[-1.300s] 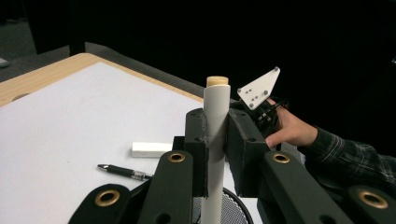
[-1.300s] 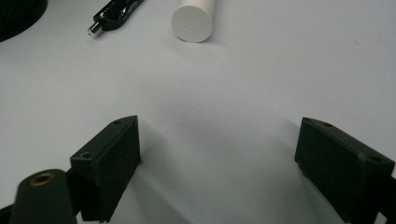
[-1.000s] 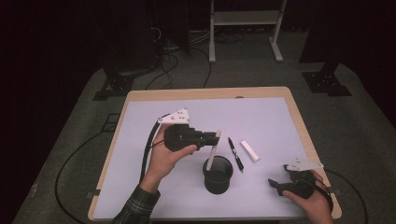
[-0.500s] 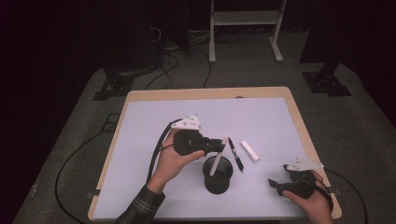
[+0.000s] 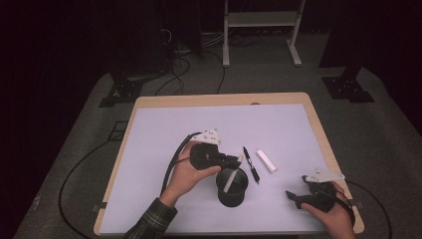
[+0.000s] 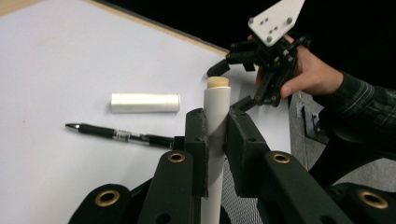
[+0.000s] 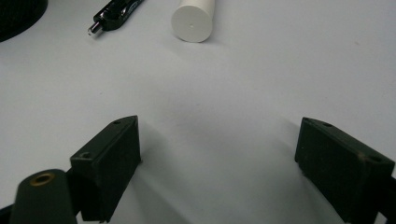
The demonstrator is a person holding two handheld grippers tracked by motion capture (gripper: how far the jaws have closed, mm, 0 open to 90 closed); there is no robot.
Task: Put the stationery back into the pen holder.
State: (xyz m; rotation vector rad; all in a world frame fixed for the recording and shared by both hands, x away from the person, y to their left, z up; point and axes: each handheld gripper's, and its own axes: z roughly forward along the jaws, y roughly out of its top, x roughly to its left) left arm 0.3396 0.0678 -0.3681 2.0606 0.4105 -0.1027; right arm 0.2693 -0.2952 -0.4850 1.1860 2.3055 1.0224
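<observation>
The left tool clamps the white tube over the cup to drop it in, while the right tool rests wide on the surface.

Pen: black, lying flat on the mat; in the left gripper view its tip points away from the mesh cup.
White cylinder: lying on its side just beside the pen — roughly parallel to it, not touching; its flat round end faces the camera in the right gripper view.
Mat: pale lilac sheet covering most of the table top.
Table: light wooden edge showing around the mat.
Floor: grey carpet — black cables trail across it.
White frame: metal legs and crossbar, standing beyond the table's far edge.
Black stand bases: on the floor, left and right of the table.
</observation>
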